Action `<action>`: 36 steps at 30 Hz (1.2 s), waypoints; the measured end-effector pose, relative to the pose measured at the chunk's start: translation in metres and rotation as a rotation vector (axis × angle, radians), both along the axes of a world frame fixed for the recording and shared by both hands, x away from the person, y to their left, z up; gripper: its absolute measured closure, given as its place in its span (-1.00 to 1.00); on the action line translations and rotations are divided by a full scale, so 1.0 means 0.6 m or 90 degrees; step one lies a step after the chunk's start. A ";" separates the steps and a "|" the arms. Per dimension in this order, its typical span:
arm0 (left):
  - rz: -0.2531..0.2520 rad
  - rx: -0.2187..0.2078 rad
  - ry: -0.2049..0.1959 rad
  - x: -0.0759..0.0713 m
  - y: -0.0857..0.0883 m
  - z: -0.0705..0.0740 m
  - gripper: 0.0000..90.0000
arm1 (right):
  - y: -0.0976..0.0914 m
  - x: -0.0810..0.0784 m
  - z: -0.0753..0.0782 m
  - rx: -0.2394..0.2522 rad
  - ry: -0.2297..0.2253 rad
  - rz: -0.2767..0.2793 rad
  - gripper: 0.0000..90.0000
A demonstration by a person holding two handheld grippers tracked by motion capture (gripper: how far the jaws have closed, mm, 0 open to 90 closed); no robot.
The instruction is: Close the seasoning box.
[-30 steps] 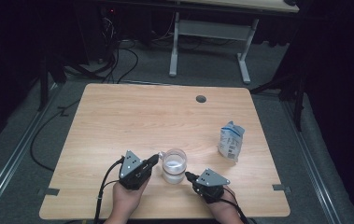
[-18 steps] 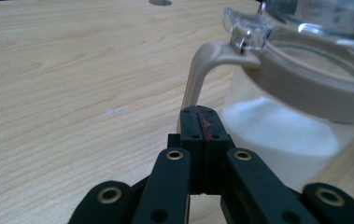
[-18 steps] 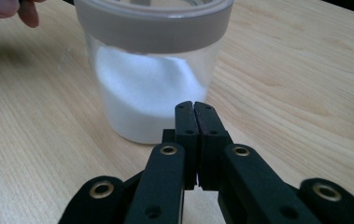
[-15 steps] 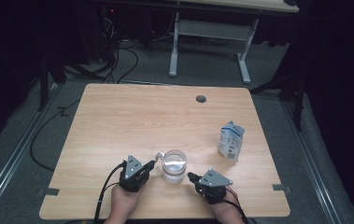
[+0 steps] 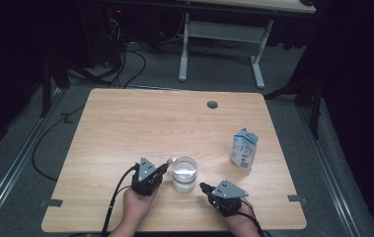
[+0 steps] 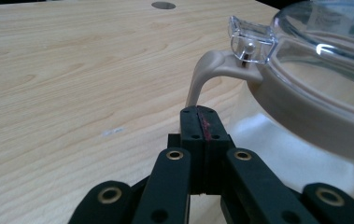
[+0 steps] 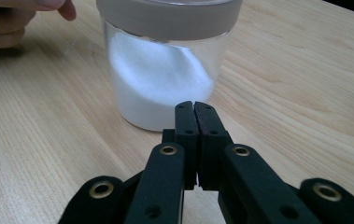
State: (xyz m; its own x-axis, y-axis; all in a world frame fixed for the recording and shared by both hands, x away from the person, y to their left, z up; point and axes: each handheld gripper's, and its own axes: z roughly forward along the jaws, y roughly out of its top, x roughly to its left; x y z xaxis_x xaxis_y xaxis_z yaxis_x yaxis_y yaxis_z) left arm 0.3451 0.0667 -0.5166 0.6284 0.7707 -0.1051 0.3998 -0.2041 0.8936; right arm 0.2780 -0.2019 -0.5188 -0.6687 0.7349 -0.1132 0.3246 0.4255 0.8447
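Note:
A clear jar (image 5: 184, 174) with white powder inside stands near the table's front edge, between my two grippers. It has a beige collar, a clear lid (image 6: 324, 42) and a beige latch handle (image 6: 207, 70) on its left side. My left gripper (image 5: 164, 167) is shut and empty, its tips just below and in front of that latch (image 6: 198, 112). My right gripper (image 5: 203, 186) is shut too, pointing at the jar's lower wall (image 7: 158, 88) from the right, a short way off it (image 7: 193, 106).
A small blue and white carton (image 5: 243, 149) stands at the right of the wooden table (image 5: 140, 123). A round cable hole (image 5: 212, 104) sits near the far edge. A hand (image 7: 6, 18) rests left of the jar in the right gripper view.
My left gripper has sunk a little and drawn back toward the front edge beside the jar. The right gripper and the jar have stayed in place.

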 end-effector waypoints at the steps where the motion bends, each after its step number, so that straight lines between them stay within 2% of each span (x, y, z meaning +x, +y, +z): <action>1: 0.000 -0.002 -0.001 0.005 -0.002 0.000 1.00 | -0.002 0.000 0.000 0.002 -0.002 -0.001 0.97; 10: -0.001 -0.018 -0.006 0.031 -0.006 0.001 1.00 | -0.008 0.000 0.000 0.006 -0.001 -0.011 0.97; 14: 0.000 -0.016 -0.007 0.028 0.000 0.001 1.00 | -0.007 0.001 0.002 0.007 -0.003 -0.011 0.97; 18: 0.015 0.002 -0.005 0.011 0.039 0.003 1.00 | -0.007 0.006 0.008 0.018 -0.004 -0.018 0.97; 19: 0.015 0.002 -0.005 0.011 0.039 0.003 1.00 | -0.007 0.006 0.008 0.018 -0.004 -0.018 0.97; 20: 0.048 -0.047 -0.007 -0.001 0.051 0.002 1.00 | -0.006 0.011 0.014 0.023 -0.009 -0.020 0.96; 21: 0.048 -0.047 -0.007 -0.001 0.051 0.002 1.00 | -0.006 0.016 0.018 0.024 -0.011 -0.026 0.96; 22: 0.048 -0.013 -0.004 -0.010 0.082 0.006 1.00 | -0.007 0.021 0.021 0.030 -0.011 -0.030 0.96; 23: 0.048 -0.013 -0.004 -0.010 0.082 0.006 1.00 | -0.007 0.021 0.021 0.030 -0.011 -0.030 0.96; 24: 0.055 0.001 -0.007 -0.019 0.103 0.005 1.00 | -0.008 0.034 0.025 0.042 -0.006 -0.039 0.96; 25: 0.055 0.001 -0.007 -0.019 0.103 0.005 1.00 | -0.007 0.041 0.027 0.043 -0.005 -0.040 0.96; 26: 0.053 0.044 -0.008 -0.026 0.128 -0.001 1.00 | -0.005 0.046 0.028 0.039 -0.007 -0.044 0.96; 28: 0.070 0.022 0.009 -0.031 0.148 -0.011 0.97 | 0.000 0.056 0.028 0.038 -0.008 -0.046 0.97; 29: 0.070 0.022 0.009 -0.031 0.148 -0.011 0.92 | 0.000 0.056 0.028 0.038 -0.008 -0.046 0.97; 30: 0.084 0.016 0.014 -0.030 0.161 -0.011 0.87 | 0.006 0.062 0.027 0.038 -0.009 -0.046 0.98; 31: 0.084 0.016 0.014 -0.030 0.161 -0.011 0.86 | 0.011 0.063 0.027 0.040 -0.010 -0.044 0.99; 32: 0.096 0.018 0.000 -0.030 0.169 -0.008 0.84 | 0.014 0.063 0.026 0.038 -0.015 -0.047 1.00; 33: 0.096 0.018 0.000 -0.030 0.169 -0.008 0.82 | 0.016 0.062 0.026 0.037 -0.023 -0.051 1.00; 36: 0.101 0.015 -0.002 -0.030 0.174 -0.008 0.78 | 0.014 0.062 0.026 0.041 -0.019 -0.046 1.00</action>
State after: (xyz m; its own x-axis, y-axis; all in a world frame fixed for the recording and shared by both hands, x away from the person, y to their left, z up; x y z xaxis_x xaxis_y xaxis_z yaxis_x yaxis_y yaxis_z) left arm 0.3271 0.1713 -0.5214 0.4989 0.8625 -0.0844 0.4254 -0.1589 0.8909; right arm 0.3150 -0.1933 -0.5030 -0.6107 0.7876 -0.0822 0.3273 0.3457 0.8794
